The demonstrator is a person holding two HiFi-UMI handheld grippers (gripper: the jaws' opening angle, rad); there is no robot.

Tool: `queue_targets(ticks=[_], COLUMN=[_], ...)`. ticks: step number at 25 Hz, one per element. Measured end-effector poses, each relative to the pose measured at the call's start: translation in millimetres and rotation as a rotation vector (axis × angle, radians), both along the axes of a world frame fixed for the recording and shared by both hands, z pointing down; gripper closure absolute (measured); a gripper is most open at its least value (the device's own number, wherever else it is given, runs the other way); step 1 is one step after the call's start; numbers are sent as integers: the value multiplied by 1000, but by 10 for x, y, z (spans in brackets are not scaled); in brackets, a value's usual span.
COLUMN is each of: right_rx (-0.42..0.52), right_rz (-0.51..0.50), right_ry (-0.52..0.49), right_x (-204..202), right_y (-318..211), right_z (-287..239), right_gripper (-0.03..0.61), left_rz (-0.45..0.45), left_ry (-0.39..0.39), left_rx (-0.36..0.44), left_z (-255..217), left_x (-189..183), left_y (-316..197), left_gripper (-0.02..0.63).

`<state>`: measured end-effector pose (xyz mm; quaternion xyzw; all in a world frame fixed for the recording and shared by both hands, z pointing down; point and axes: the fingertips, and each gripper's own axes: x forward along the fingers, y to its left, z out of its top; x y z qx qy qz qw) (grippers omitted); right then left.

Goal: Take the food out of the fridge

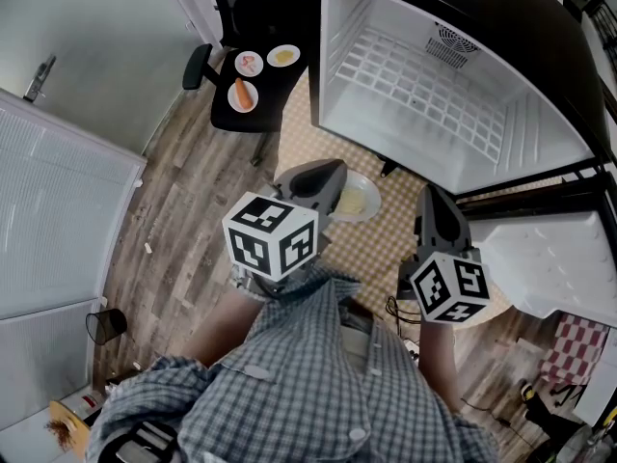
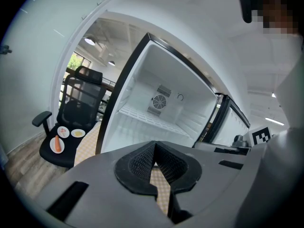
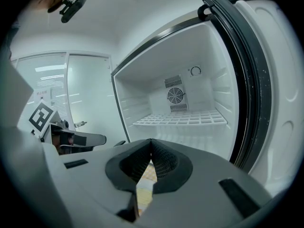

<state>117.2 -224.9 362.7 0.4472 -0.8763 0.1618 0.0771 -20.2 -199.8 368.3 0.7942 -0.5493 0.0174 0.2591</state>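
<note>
The fridge [image 1: 347, 27] stands open and its white wire shelf [image 1: 424, 95] is bare; it shows the same in the left gripper view [image 2: 142, 118] and the right gripper view [image 3: 180, 119]. Three small plates sit on a black office chair [image 1: 234, 119]: one with a carrot [image 1: 242, 95], one with pink food [image 1: 249, 64], one with yellow food [image 1: 283, 56]. Another plate of pale food [image 1: 359, 201] lies on the checked mat, partly hidden behind my left gripper [image 1: 335, 168]. Both the left gripper [image 2: 154, 144] and the right gripper [image 1: 430, 191] [image 3: 151, 140] are shut with nothing in them, level before the fridge.
The fridge door [image 1: 549, 258] hangs open at the right. A checked mat [image 1: 386, 249] covers the floor before the fridge. White glass panels [image 1: 58, 210] stand at the left, with a small wire bin [image 1: 104, 326] beside them. A red checked cloth [image 1: 571, 347] lies at the lower right.
</note>
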Motion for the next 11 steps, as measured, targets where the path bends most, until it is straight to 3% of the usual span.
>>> queue_targets(ticks=[11], right_rx=[-19], right_rz=[6], right_ry=[17], right_x=[-3], right_y=[-18], right_z=[58], right_gripper=[569], left_rz=[0], left_ry=[-9], left_rx=[-14], left_z=[35], left_x=[-26], left_y=[-12], left_gripper=[609])
